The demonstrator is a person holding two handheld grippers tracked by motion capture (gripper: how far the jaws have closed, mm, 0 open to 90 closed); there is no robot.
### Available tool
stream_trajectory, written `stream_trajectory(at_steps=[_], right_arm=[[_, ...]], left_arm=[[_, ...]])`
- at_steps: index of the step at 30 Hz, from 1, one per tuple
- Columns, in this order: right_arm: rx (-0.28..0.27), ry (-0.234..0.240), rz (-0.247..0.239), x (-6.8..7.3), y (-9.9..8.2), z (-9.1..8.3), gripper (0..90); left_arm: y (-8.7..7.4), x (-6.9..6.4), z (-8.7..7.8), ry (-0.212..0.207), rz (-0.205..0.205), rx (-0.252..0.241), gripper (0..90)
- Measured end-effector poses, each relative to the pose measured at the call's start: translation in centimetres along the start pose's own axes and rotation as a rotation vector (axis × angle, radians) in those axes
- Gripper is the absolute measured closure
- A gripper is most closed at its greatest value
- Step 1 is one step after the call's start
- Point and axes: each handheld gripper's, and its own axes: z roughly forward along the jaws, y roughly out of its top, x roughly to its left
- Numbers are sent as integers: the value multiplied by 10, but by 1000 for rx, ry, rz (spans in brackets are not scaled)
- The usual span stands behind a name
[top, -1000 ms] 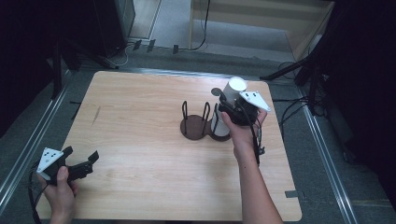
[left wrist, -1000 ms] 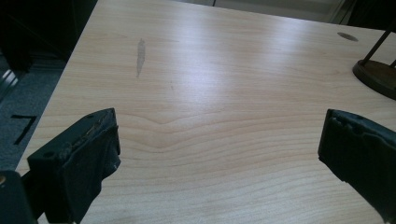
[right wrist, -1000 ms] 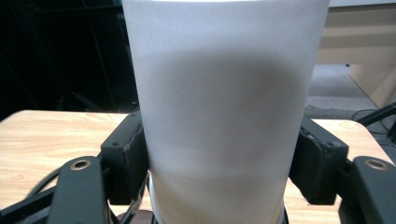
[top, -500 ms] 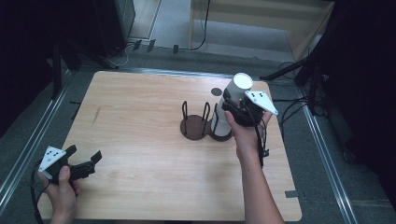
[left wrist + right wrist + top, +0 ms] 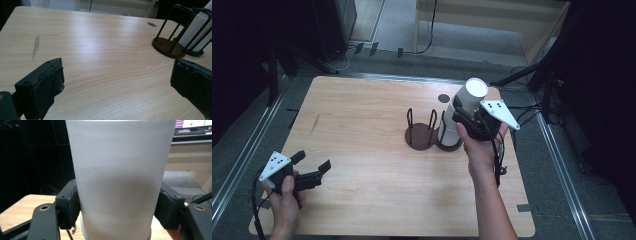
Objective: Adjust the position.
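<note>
Right gripper has its jaws clamped on the top white cup, tilted, partly off the stack in the wire holder. Next I'd lift it clear. Left gripper hangs over the bench, jaws wide open, empty.

We see a light wooden table with rounded corners, its grain running across. On it, right of centre, stands a dark holder of two round bases with upright wire loops; the left base is bare, the right one carries a stack of white cups. A small dark disc sits in the board near the far edge, and a faint grey smudge marks the left side.
</note>
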Motion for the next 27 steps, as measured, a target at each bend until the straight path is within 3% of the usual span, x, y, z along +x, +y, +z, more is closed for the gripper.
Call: stream_trajectory(at_steps=[9,19,27], right_arm=[[17,34,-26,8,-6,-18,311],[38,78,-23,19,-28,-35,322],[61,109,-33,26,-53,-46,322]], left_arm=[[16,-16,7,-77,-6,6,0],[33,-49,19,-141,54,28,0],[47,-75,36,-208,74,49,0]])
